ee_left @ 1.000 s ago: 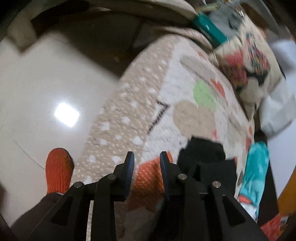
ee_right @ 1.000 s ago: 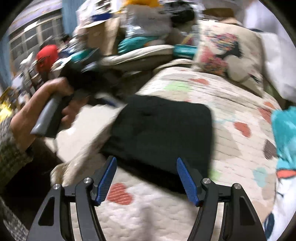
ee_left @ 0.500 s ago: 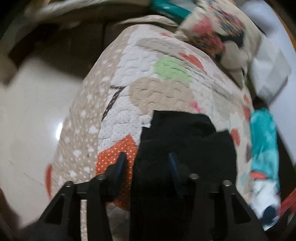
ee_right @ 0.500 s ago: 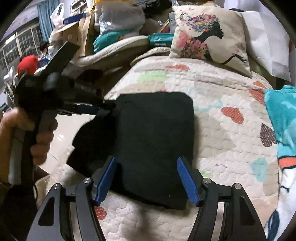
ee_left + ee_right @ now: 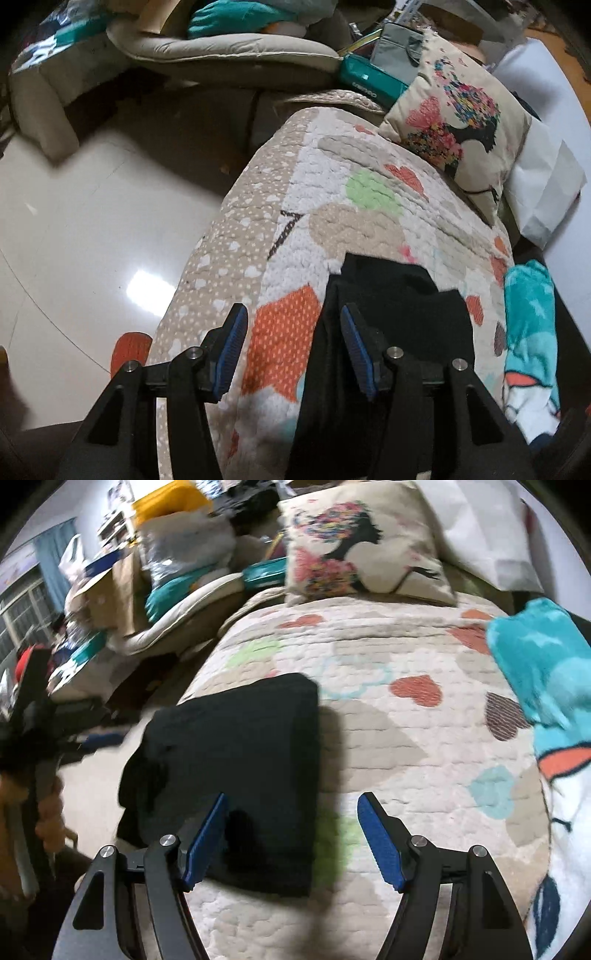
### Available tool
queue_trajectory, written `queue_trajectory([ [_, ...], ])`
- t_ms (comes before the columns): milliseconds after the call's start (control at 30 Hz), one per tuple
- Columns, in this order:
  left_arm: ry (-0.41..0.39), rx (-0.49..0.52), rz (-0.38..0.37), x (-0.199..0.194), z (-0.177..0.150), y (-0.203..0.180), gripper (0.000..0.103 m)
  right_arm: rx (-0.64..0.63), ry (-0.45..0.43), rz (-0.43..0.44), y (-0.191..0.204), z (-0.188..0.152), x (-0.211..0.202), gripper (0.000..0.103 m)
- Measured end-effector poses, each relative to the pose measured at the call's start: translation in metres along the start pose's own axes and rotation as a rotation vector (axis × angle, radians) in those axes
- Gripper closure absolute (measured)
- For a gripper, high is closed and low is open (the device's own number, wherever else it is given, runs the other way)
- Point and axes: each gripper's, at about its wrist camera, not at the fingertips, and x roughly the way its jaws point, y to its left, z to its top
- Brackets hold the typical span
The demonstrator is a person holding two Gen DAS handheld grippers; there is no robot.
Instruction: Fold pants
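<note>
The left tongs (image 5: 291,347) have let go: a moment ago their blue pads were nearly together, and now they stand half apart with nothing between them, the black pants (image 5: 236,775) lying just to their right, one pad at the cloth's edge. The right tongs (image 5: 291,834) hang wide and empty over the near right edge of the pants, pressing nothing. The pants now sit as a compact folded block, so the fold looks finished or nearly so, perhaps needing only a pat flat. Under them is a quilt (image 5: 388,738) with hearts; beyond the tongs lie a printed pillow (image 5: 354,542) and, to the right, a teal blanket (image 5: 543,672)
</note>
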Motion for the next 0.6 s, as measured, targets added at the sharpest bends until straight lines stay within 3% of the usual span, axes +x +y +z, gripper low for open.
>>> queue_trajectory([
  [400,0.017,0.002,-0.071,-0.001,-0.015,-0.002,0.051,0.036,-0.005,0.002,-0.009,0.000,-0.005,0.026],
  [600,0.004,0.061,0.009,0.000,-0.015,-0.011,0.051,0.035,0.003,-0.011,-0.008,-0.001,-0.003,0.026],
])
